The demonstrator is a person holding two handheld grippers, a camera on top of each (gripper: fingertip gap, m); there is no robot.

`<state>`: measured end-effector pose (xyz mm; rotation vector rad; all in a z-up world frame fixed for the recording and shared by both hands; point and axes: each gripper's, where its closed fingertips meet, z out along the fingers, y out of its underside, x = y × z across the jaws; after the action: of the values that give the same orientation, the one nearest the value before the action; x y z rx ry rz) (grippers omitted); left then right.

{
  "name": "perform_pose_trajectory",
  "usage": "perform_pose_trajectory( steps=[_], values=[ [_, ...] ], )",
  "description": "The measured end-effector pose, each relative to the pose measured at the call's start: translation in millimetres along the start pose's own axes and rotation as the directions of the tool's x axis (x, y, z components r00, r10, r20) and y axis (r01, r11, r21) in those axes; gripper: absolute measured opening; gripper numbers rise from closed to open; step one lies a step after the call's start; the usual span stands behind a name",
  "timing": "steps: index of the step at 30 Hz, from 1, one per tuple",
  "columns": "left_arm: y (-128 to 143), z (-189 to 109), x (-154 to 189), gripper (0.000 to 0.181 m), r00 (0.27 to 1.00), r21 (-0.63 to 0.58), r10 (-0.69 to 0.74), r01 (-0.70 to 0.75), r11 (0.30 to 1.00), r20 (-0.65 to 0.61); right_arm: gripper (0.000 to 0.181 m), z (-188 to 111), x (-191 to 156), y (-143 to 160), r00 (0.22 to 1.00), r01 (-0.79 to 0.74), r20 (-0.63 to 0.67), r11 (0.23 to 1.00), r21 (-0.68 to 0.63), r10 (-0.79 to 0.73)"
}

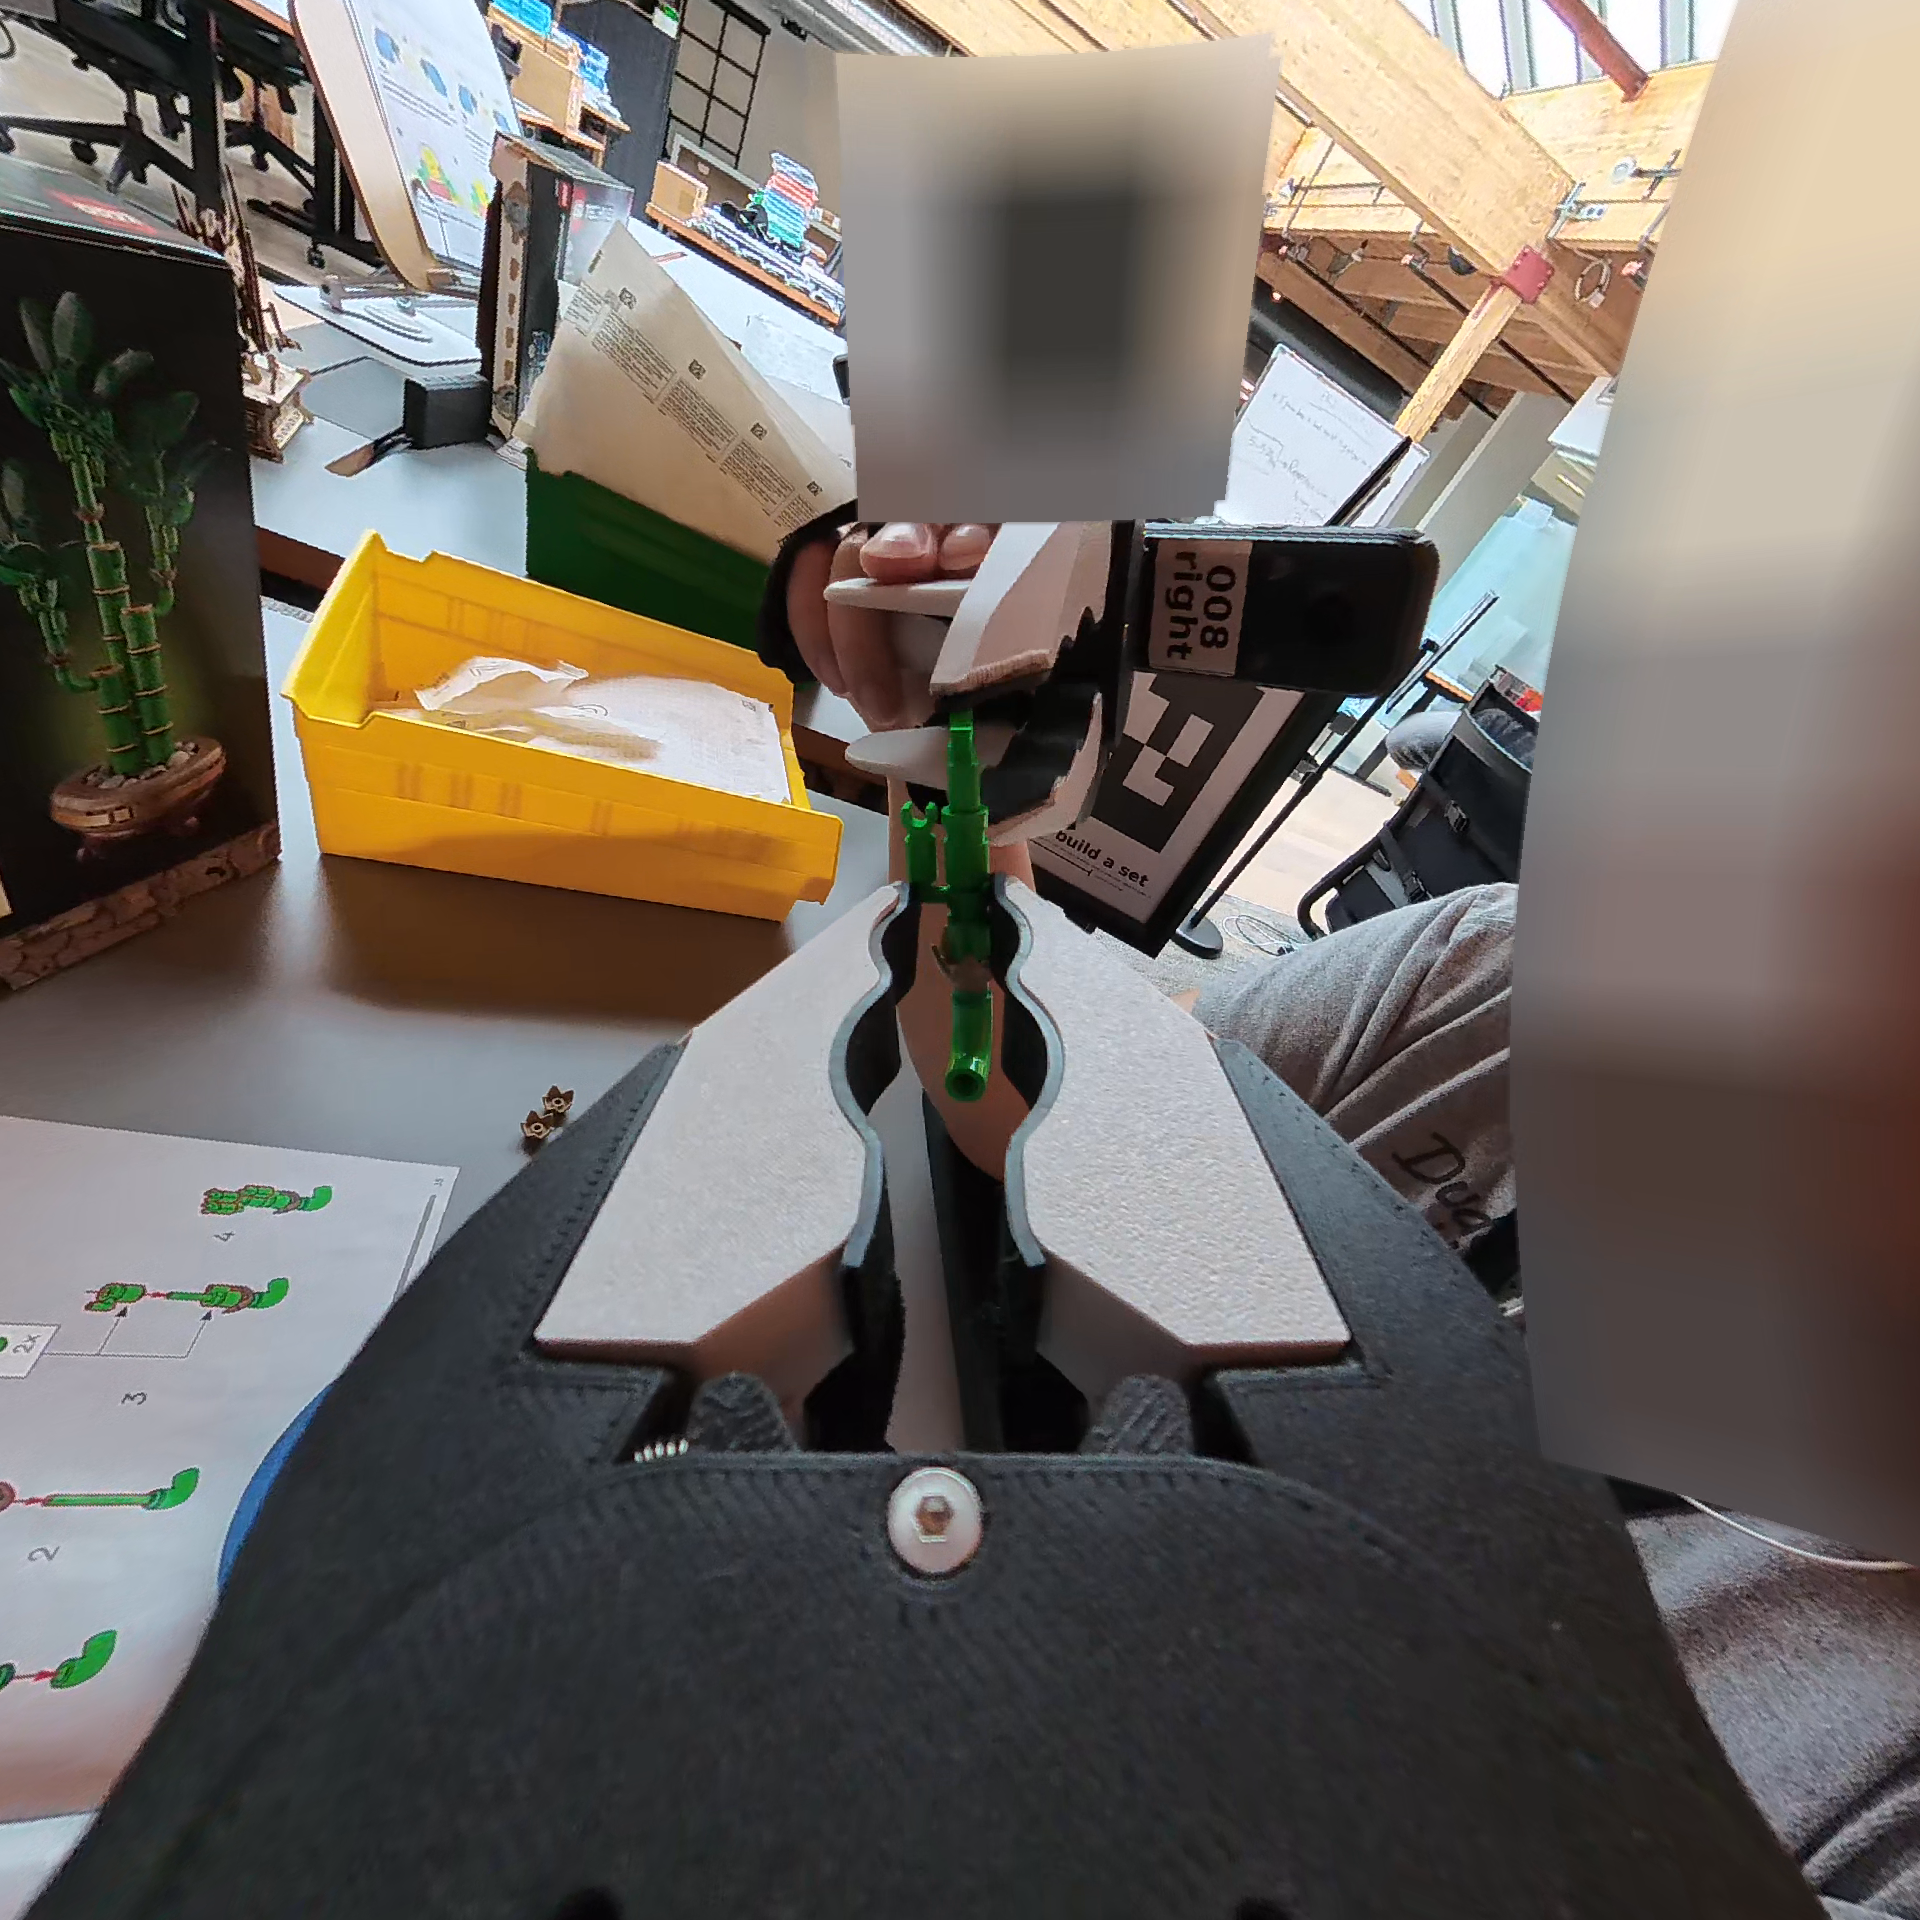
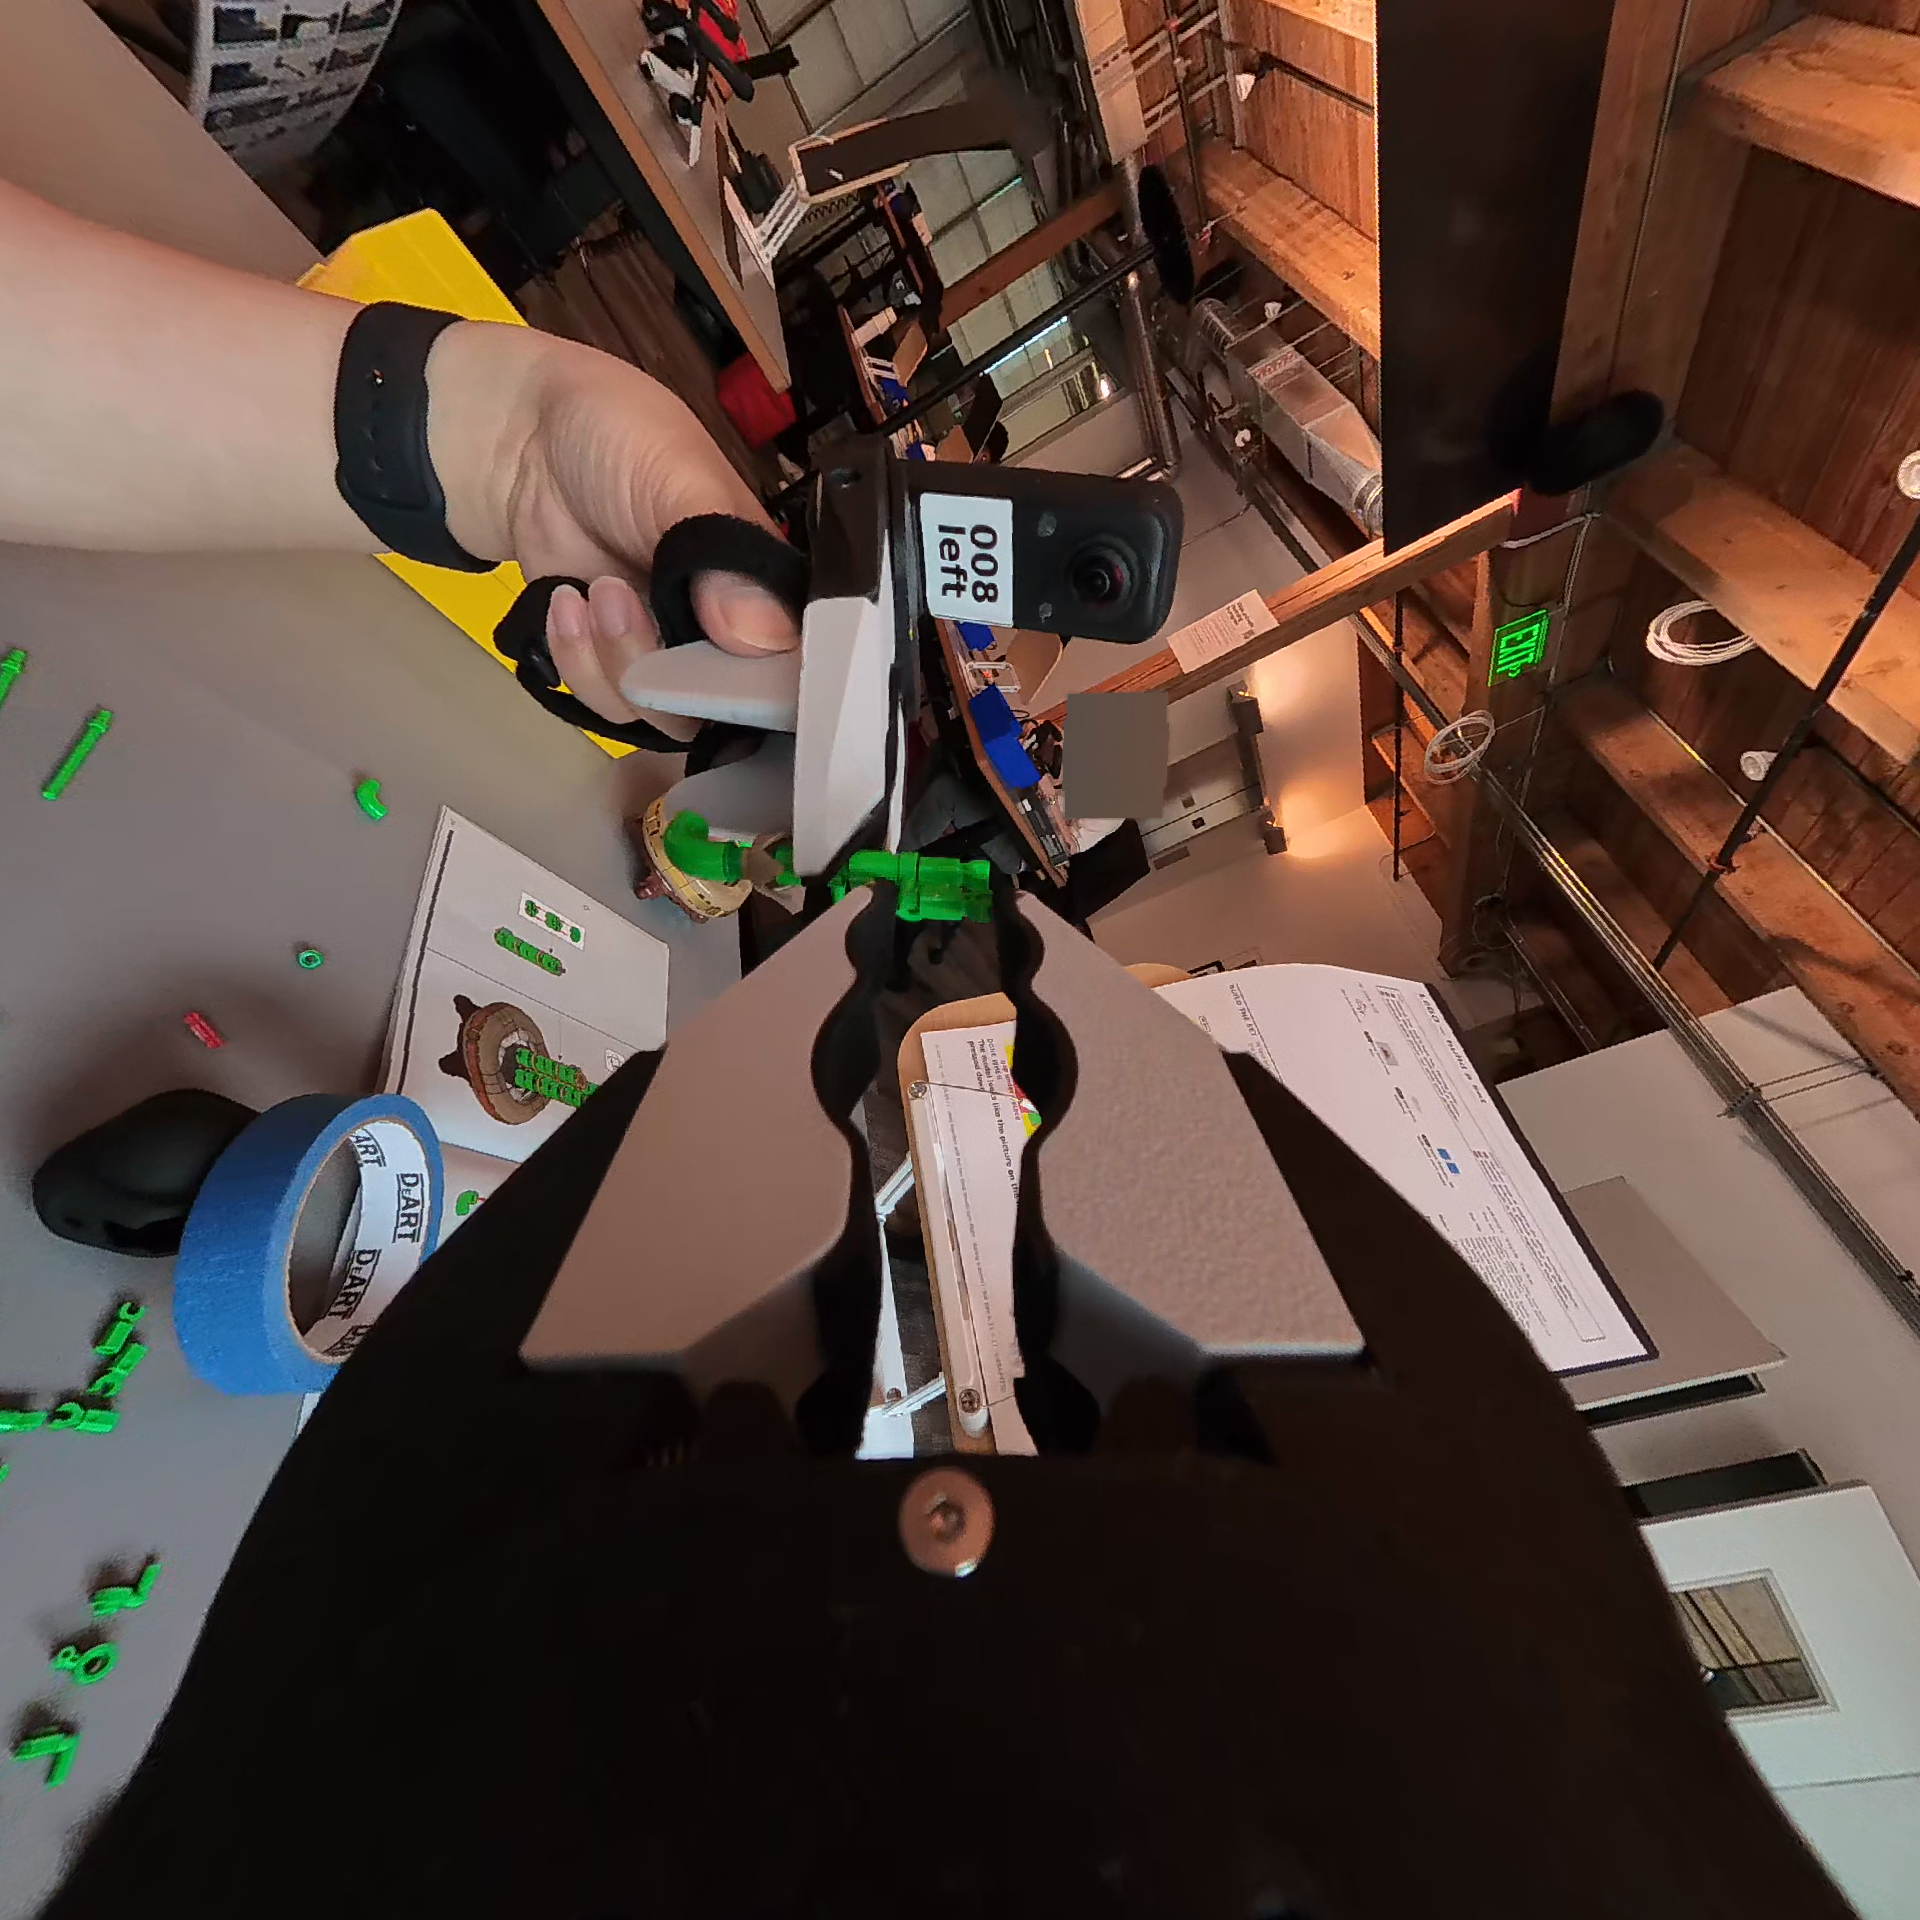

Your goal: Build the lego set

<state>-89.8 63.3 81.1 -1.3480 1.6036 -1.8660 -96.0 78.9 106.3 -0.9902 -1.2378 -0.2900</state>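
A thin green Lego stem (image 1: 964, 883) with a small side branch is held in the air between both grippers. My left gripper (image 1: 954, 906) is shut on its middle, and the lower end sticks out toward the camera. My right gripper (image 1: 977, 712) is shut on the stem's far end. In the right wrist view my right gripper (image 2: 925, 906) pinches the green stem (image 2: 930, 883), and my left gripper (image 2: 821, 857) clamps it just to the left. The stem's curved green end (image 2: 691, 840) juts out past the left gripper.
A yellow bin (image 1: 561, 821) with paper bags and the dark set box (image 1: 114, 623) stand on the grey table. An instruction sheet (image 1: 156, 1351) lies at the front left. A blue tape roll (image 2: 301, 1236), an open booklet (image 2: 520, 997) and several loose green pieces (image 2: 104, 1371) lie on the table. Only a small space, under 4 cm, lies between the two pairs of fingers.
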Motion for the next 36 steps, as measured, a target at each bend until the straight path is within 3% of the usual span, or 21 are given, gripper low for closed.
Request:
perform_pose_trajectory(
  steps=[36],
  values=[
    [1.3,-2.5,-5.0,0.01,1.0,-0.008,-0.024,0.024,1.0,0.015,0.014,4.5,-2.0,4.8,1.0,0.001,0.012,1.0,-0.026,0.0]
  ],
)
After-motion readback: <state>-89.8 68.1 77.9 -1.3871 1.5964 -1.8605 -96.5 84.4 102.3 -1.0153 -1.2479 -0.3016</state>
